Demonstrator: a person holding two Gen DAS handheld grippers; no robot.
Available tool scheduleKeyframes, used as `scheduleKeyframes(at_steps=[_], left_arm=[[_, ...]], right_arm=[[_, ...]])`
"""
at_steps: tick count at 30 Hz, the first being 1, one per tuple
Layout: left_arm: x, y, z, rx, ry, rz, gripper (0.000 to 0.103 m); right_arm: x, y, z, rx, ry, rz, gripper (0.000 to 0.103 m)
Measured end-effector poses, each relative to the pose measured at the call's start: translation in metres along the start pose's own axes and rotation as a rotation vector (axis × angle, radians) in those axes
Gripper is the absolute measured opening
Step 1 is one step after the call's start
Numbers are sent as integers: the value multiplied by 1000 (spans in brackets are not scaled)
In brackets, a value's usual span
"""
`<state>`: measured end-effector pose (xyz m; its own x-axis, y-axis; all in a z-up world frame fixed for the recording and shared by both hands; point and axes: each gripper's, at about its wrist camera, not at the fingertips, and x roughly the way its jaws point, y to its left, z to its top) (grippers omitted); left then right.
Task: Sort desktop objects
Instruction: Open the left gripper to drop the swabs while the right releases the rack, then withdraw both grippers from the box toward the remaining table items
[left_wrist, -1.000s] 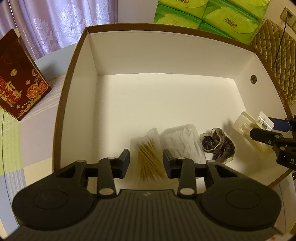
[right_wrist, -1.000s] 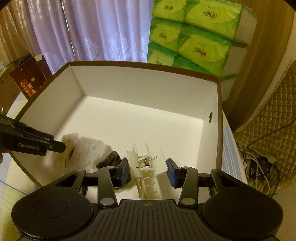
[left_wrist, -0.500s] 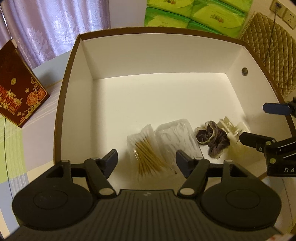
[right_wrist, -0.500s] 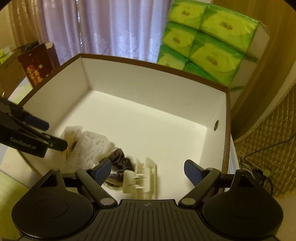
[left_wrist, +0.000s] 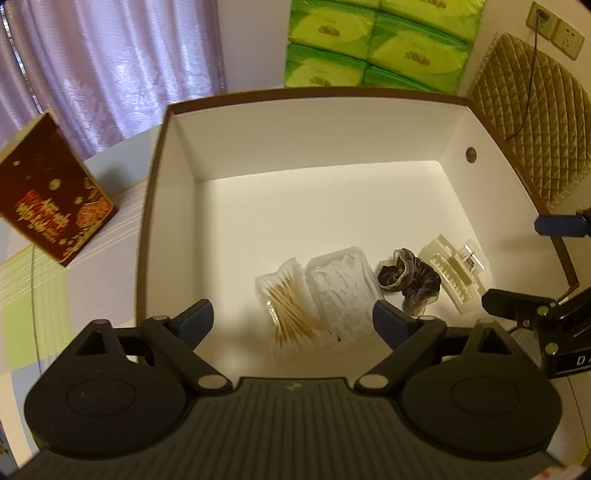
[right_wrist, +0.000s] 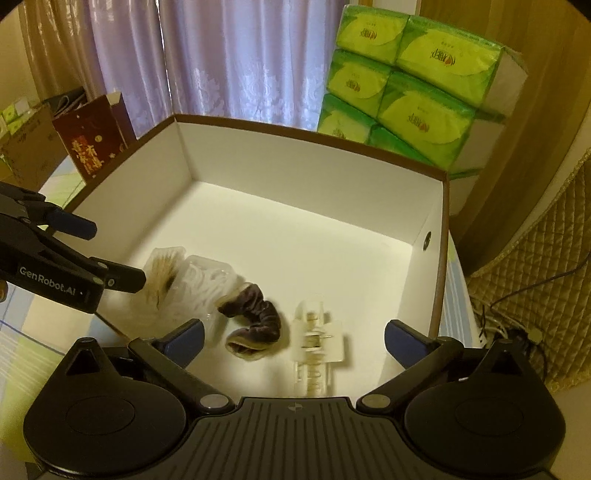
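The box (left_wrist: 177, 192) is the biggest thing here: white card walls with a brown rim, stiff but light, likely to slide on the surface (left_wrist: 122, 206) if nudged. All four small things lie in a row along its near wall.

The floss tray (left_wrist: 341, 284), a clear plastic shell of white picks, sits between the swab pack and the scrunchie. It looks light and slick, and thin enough to buckle, so take it across its short sides near the rim.

The swab pack (left_wrist: 291, 310) is a soft clear bag of wooden sticks, touching the tray. It would crumple and slip; pinch it across the bundle of sticks, not the loose film.

The clip (right_wrist: 316, 347), a pale plastic hair claw with a metal spring, lies nearest the right wall. It is rigid, brittle at the teeth; hold it by the body at the hinge.

The scrunchie (right_wrist: 255, 317), dark fabric, is soft and grippy and can be pinched anywhere.

The left tongs (left_wrist: 291, 321) hang spread wide above the swab pack, grasping nothing. The right tongs (right_wrist: 293, 338) are likewise released, above the scrunchie and clip.
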<state>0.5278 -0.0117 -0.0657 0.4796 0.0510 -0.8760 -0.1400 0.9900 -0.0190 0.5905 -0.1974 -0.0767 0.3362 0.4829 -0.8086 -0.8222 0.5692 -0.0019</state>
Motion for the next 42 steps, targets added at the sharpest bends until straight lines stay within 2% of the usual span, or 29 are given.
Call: scheduleKeyframes(at_steps=[7,20,42], left_arm=[[-24,1,-6,-21,-38,30,94],[-75,-6,-22,-53,-142,7,94],[-167,-11,-91,-98,-289,15,94]], right_arm=[[-16,2,-2,33,-28,0,101],[-55,9,-6,61,-113,-30,101],[-139,45,-41,72,-253,-1,101]])
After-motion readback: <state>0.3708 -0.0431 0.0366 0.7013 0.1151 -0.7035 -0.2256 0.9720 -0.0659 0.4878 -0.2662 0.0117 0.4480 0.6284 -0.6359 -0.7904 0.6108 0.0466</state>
